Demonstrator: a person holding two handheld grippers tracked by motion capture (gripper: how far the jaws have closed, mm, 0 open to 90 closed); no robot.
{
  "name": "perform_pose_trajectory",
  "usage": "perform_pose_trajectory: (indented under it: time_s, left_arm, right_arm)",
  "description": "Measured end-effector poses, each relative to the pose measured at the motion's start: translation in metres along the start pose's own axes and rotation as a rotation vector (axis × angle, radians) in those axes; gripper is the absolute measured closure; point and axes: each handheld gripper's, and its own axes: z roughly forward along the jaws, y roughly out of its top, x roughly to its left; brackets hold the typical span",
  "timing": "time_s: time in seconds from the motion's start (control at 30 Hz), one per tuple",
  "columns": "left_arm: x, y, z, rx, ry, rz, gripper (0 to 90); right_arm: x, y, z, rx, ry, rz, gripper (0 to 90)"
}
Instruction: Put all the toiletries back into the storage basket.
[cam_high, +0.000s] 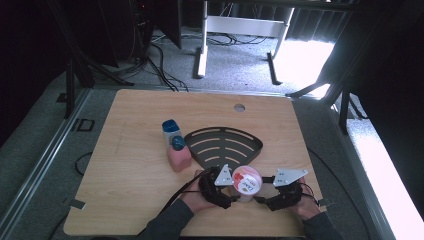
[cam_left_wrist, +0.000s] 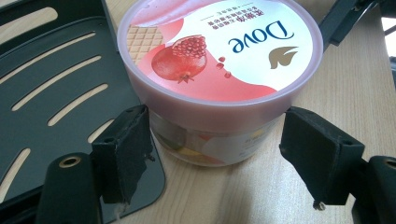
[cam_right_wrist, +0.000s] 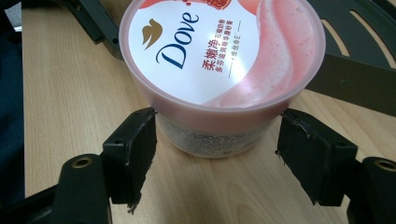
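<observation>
A: High view: Dove tub (cam_high: 246, 180) sits between both grippers; its wall is hidden under the lid, and the lid print is too small to read.

B: Left gripper view: black tray (cam_left_wrist: 56, 84) cut off at the left and top edges. Label on the tub's wall under the lid rim is blurred.

A: Pink bottle (cam_high: 176, 145), left of centre in the high view: label unreadable.

Low in the frame's middle, your left gripper (cam_high: 223, 189) and right gripper (cam_high: 276, 192) flank the pink-lidded jar (cam_high: 246, 180); a black rack (cam_high: 223, 145) and pink bottle (cam_high: 176, 145) sit above.
</observation>
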Motion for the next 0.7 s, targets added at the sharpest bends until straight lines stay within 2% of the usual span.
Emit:
perform_pose_trajectory:
  time_s: [0.33, 0.7]
  left_arm:
    - [0.004, 0.003, -0.005, -0.008, 0.004, -0.015, 25.0]
    - [0.008, 0.009, -0.011, -0.01, 0.028, 0.0, 25.0]
  right_arm:
    - [-0.002, 0.01, -0.003, 0.002, -0.007, -0.02, 28.2]
    - [-0.007, 0.02, -0.004, 0.001, -0.012, -0.036, 28.1]
